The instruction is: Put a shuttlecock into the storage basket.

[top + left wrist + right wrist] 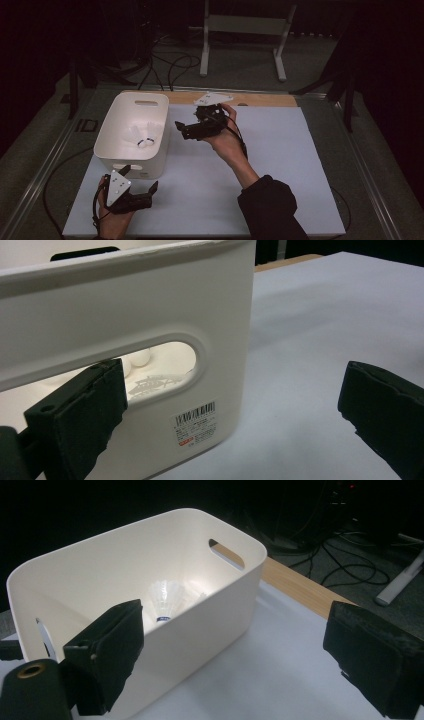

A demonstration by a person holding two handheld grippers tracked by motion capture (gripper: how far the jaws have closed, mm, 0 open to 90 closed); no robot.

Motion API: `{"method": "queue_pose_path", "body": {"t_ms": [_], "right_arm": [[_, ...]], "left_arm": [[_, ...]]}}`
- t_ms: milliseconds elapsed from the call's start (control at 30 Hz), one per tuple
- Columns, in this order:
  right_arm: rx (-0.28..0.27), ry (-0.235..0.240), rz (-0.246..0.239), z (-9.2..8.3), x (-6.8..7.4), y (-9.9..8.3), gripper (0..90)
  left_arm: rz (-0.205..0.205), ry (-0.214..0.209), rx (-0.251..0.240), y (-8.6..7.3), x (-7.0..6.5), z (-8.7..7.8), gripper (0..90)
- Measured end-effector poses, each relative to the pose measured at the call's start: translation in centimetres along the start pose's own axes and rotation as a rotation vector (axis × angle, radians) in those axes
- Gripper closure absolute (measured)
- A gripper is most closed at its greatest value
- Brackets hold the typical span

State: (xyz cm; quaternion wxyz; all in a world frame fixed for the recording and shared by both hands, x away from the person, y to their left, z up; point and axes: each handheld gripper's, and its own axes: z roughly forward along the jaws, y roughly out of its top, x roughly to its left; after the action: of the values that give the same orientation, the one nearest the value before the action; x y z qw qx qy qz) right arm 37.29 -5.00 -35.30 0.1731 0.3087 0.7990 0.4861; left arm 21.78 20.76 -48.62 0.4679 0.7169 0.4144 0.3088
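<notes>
Black padded jaws flank smooth white bin [150,570].

The counter [280,165] is viewed from above and behind the person, facing forward and down. The white bin [150,305] is seen at very close range by the left gripper view, level with its handle slot. Its interior is looked into obliquely from the right gripper view; the bin is shared by all three.

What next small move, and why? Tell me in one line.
Probably draw the right gripper back from the white bin: its jaws are open and empty beside the rim, a shuttlecock already lies inside, and the left gripper waits open at the bin's near handle slot.
</notes>
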Motion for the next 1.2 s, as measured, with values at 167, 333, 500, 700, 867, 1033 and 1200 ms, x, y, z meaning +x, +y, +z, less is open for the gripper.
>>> {"method": "queue_pose_path", "body": {"t_ms": [167,333,500,700,867,1033,1200], "right_arm": [[-0.005,-0.014,0.015,-0.8,-0.6,-0.7,8.9],[-0.005,-0.036,0.004,-1.6,-1.0,-1.5,8.9],[-0.017,-0.047,0.008,-2.5,-1.3,-2.2,8.9],[-0.027,-0.058,0.01,-3.7,-1.8,-3.2,8.8],[-0.037,-0.066,0.012,-4.6,-2.2,-4.0,8.8],[-0.043,-0.075,0.01,-5.5,-2.5,-4.9,8.8],[-0.048,-0.082,0.008,-6.3,-2.8,-6.0,8.9]], "left_arm": [[0.0,0.002,0.0,0.0,0.0,0.0,0.1],[-0.002,0.0,0.001,0.0,0.0,0.0,0.1],[-0.003,0.001,0.0,0.0,-0.1,0.0,0.1],[0.0,0.0,0.003,0.0,-0.1,0.0,0.1],[-0.003,0.007,0.003,0.0,-0.1,-0.1,0.1],[-0.002,0.006,0.001,0.0,-0.2,-0.2,0.1],[-0.005,0.006,-0.002,0.0,-0.2,-0.2,0.1]]}}
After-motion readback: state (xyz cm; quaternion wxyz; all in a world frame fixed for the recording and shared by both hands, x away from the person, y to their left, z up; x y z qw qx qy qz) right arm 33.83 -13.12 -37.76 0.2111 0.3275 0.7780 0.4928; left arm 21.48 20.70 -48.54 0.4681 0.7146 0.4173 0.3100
